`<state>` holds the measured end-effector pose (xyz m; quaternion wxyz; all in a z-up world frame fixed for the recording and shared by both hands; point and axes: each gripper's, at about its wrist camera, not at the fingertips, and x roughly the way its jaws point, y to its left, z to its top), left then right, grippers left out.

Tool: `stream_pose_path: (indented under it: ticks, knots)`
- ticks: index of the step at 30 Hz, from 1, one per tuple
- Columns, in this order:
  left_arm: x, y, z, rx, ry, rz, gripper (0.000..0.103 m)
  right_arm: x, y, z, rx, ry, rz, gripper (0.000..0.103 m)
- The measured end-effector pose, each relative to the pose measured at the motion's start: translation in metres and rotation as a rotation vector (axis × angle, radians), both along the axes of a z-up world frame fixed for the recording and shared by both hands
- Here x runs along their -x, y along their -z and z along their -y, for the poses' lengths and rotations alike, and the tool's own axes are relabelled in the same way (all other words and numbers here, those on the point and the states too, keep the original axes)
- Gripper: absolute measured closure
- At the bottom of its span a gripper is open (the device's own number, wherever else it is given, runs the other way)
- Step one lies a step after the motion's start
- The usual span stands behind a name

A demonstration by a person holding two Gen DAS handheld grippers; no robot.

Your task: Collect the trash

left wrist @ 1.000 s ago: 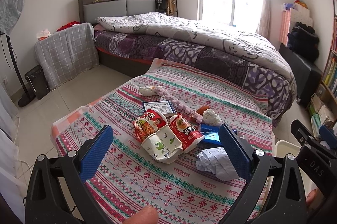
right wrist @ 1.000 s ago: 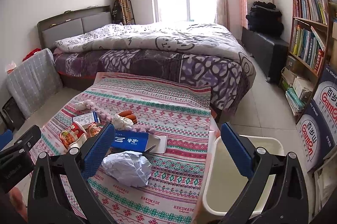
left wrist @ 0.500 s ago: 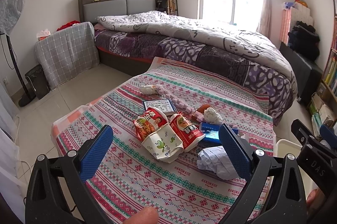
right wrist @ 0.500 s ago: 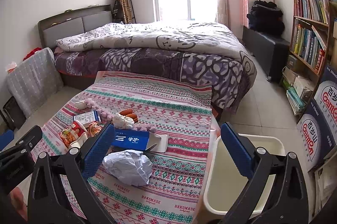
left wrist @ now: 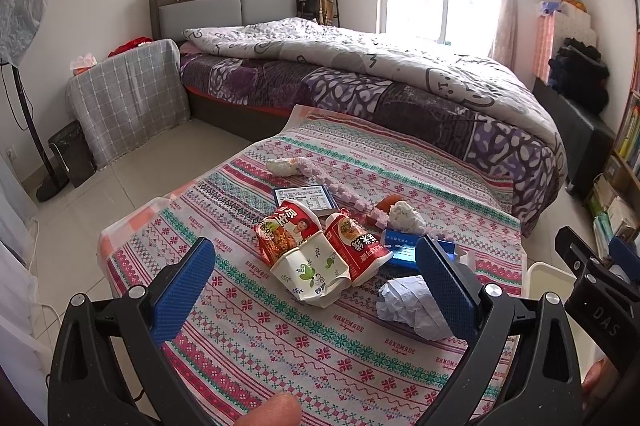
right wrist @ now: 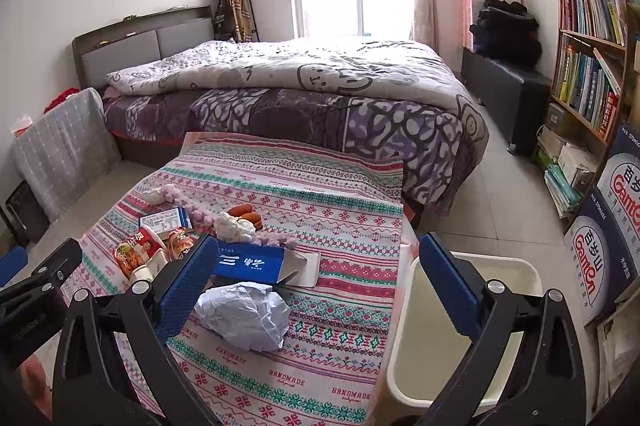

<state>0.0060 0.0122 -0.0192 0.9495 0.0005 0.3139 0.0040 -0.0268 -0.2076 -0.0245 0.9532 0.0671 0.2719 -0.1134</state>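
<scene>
Trash lies on a table with a patterned cloth point(left wrist: 280, 338) point(right wrist: 320, 378). Nearest is a crumpled white paper ball point(left wrist: 408, 308) point(right wrist: 244, 316). A crushed paper cup point(left wrist: 310, 270) lies between two red snack wrappers point(left wrist: 286, 228) point(left wrist: 362, 246). Behind them are a blue box point(right wrist: 248, 264), a white tissue wad point(left wrist: 406, 216) point(right wrist: 236, 228) and a pink strip point(left wrist: 340, 188). A cream bin point(right wrist: 452, 382) stands at the table's right edge. My left gripper point(left wrist: 314, 290) is open above the cup. My right gripper point(right wrist: 316, 284) is open, straddling the paper ball and the bin rim.
A bed with a grey duvet point(left wrist: 380, 66) fills the room behind the table. A bookshelf point(right wrist: 588, 38) and printed boxes point(right wrist: 604, 254) stand on the right. A cloth-covered stand point(left wrist: 128, 98) and a fan point(left wrist: 20, 26) are at the left wall.
Both grippers have crept slightly forward over the table; the trash sits a little nearer in view. Both stay open and nothing has been picked up.
</scene>
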Motion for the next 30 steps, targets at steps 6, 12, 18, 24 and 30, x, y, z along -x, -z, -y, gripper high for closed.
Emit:
stream_pose_path:
  ticks: [6, 12, 18, 24, 30]
  knots:
    - [-0.001, -0.001, 0.002, -0.003, -0.002, -0.004, 0.006, 0.002, 0.004, -0.002, -0.001, -0.002, -0.005, 0.007]
    - [-0.002, -0.002, 0.001, -0.007, -0.004, -0.005, 0.006, 0.000, 0.003, -0.002, -0.002, -0.002, -0.006, 0.007]
    - [-0.004, -0.003, -0.001, -0.009, -0.012, -0.009, 0.006, -0.001, 0.003, -0.002, -0.002, -0.003, -0.007, 0.007]
    - [-0.014, -0.010, -0.015, -0.009, -0.065, 0.003, 0.006, -0.009, 0.007, -0.003, -0.023, -0.024, -0.069, 0.007]
    - [-0.052, -0.002, -0.059, 0.143, -0.122, -0.121, 0.006, -0.033, 0.031, -0.014, -0.023, -0.134, -0.305, 0.007]
